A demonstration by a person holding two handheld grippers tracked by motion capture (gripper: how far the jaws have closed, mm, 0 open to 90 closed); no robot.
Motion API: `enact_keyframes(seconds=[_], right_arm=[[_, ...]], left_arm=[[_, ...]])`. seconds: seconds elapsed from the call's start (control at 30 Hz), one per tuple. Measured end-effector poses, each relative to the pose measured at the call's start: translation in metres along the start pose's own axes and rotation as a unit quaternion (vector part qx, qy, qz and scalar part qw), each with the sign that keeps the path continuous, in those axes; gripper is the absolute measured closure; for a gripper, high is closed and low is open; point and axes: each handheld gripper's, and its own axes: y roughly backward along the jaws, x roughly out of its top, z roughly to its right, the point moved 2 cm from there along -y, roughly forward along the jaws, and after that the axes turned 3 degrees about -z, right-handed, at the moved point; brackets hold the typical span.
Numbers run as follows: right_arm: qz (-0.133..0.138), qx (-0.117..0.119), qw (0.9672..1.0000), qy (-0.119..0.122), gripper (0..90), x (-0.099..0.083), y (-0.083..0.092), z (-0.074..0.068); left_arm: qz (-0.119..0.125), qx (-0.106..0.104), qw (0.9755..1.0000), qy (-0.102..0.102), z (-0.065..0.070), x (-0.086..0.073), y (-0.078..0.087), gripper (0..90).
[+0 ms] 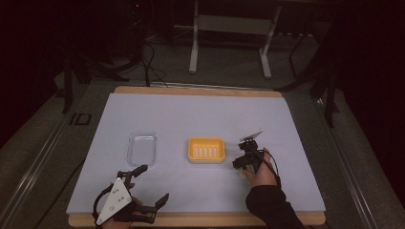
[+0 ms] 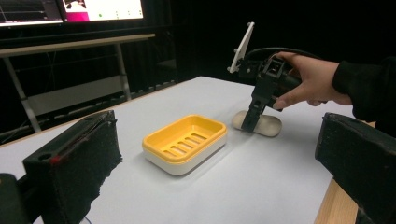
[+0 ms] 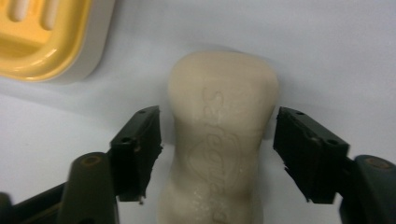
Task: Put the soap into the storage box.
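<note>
**Straddling the soap bar beside the dish**

Right gripper (image 3: 217, 154) points down over the soap bar (image 3: 222, 135), which lies flat on the bench (image 1: 191, 114) just to the right of the yellow soap dish (image 1: 206, 150). Its fingers (image 3: 140, 149) flank the bar on both sides with a narrow gap at each pad; no pressure on the soap yet. Left gripper (image 1: 149, 185) rests at the near bench edge, fingers spread wide and empty, near a clear lid (image 1: 142, 148).
</note>
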Motion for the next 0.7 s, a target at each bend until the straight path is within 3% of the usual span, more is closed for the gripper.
enact_keyframes(seconds=[0.17, 0.47, 0.63, 0.7], right_arm=[[-0.005, -0.014, 0.9999, 0.003, 40.3, -0.0003, -0.0038, -0.0021], [-0.016, 0.006, 0.9996, 0.022, 45.2, 0.0016, -0.0041, 0.0], [-0.026, 0.008, 0.999, 0.035, 47.3, 0.0057, -0.0035, 0.0025], [-0.018, 0.0, 0.9991, 0.039, 49.6, 0.0089, -0.0021, 0.0056]], left_arm=[[-0.002, -0.001, 1.0, -0.002, 0.0005, -0.0002, -0.0006, 0.1], [-0.005, -0.004, 1.0, -0.003, 0.0013, -0.0006, -0.0017, 0.1], [-0.003, -0.002, 1.0, -0.002, 0.0014, -0.0005, -0.0015, 0.1], [-0.004, -0.003, 1.0, -0.002, 0.0011, -0.0006, -0.0015, 0.2]])
